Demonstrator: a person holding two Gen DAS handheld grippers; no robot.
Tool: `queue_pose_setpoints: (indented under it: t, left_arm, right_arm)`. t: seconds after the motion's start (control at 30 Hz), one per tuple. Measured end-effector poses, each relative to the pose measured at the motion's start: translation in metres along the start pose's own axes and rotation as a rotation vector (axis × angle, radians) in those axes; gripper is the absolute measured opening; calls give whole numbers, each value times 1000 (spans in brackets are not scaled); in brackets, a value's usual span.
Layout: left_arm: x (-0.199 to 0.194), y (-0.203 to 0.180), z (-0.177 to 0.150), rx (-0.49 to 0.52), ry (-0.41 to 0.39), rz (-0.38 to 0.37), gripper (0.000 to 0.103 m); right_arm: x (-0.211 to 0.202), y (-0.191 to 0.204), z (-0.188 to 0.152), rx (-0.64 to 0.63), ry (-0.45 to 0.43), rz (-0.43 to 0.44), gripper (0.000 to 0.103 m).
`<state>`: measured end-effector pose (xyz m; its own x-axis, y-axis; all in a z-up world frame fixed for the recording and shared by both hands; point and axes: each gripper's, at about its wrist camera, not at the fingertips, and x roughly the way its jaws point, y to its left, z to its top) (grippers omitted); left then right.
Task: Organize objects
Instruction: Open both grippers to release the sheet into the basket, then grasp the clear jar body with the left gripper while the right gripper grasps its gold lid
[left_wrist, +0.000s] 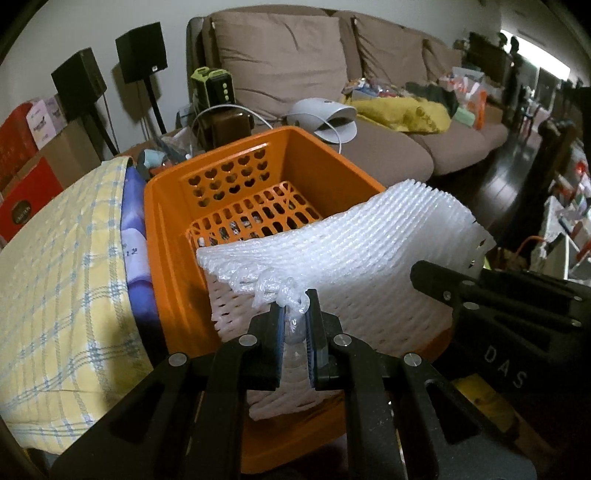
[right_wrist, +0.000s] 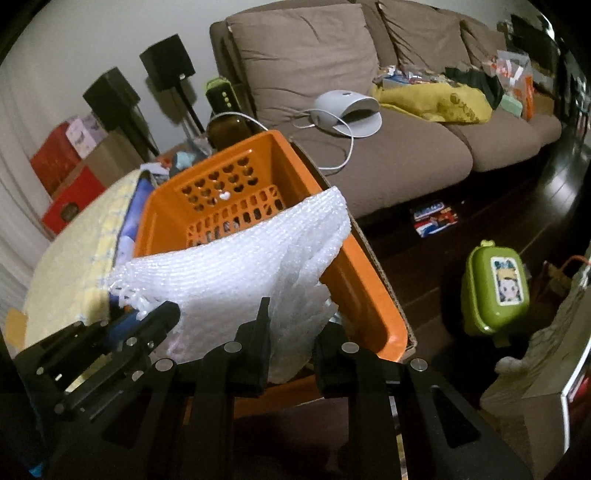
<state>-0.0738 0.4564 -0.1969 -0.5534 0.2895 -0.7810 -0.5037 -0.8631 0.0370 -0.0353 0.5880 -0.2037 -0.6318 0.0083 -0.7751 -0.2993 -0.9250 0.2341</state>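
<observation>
A stack of white foam net sheets (left_wrist: 354, 254) hangs over the near half of an orange plastic basket (left_wrist: 173, 206), reaching down inside it. My left gripper (left_wrist: 295, 314) is shut on the knotted left corner of the foam sheets. In the right wrist view the foam sheets (right_wrist: 229, 266) drape across the orange basket (right_wrist: 354, 266), and my right gripper (right_wrist: 291, 325) is shut on their right edge; the right finger is hidden behind the foam. The left gripper (right_wrist: 147, 317) shows at the lower left of that view.
A yellow checked cloth (left_wrist: 66, 266) over a blue sheet lies left of the basket. A brown sofa (left_wrist: 388, 147) behind holds a white device (left_wrist: 328, 118), yellow fabric and clutter. Black speakers (left_wrist: 140, 51) and red boxes stand at the left. A green container (right_wrist: 495, 291) sits on the dark floor.
</observation>
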Motion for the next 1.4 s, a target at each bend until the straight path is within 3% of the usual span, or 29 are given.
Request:
queue_pose_setpoints:
  t: [0.33, 0.5, 0.63, 0.73, 0.87, 1.0, 1.13, 1.27, 1.33, 1.4]
  left_arm:
    - [9, 3, -3, -1, 20, 3, 10]
    - [13, 13, -4, -37, 53, 11, 17]
    - [11, 23, -2, -67, 63, 28, 35]
    - [-3, 31, -1, -82, 46, 8, 37]
    - [-37, 45, 1, -46, 25, -42, 61]
    - [-86, 84, -4, -47, -45, 1, 67]
    - [-134, 143, -6, -154, -90, 32, 67]
    - [-191, 206, -15, -234, -174, 60, 67]
    - [-221, 241, -28, -273, -236, 104, 67]
    - [-240, 272, -39, -303, -270, 139, 68]
  right_arm:
    - [9, 4, -2, -31, 42, -17, 19]
    - [18, 12, -7, -73, 76, -43, 20]
    - [18, 15, -7, -91, 67, -69, 26]
    - [14, 13, -5, -78, 49, -73, 33]
    - [12, 7, -2, -43, 43, -62, 40]
    - [6, 6, 1, -35, 7, -78, 44]
    - [-11, 4, 6, -6, -96, -74, 60]
    - [-13, 2, 7, 11, -111, -48, 63]
    - [-23, 3, 6, 20, -174, -91, 63]
    - [-40, 5, 4, 15, -274, -68, 63]
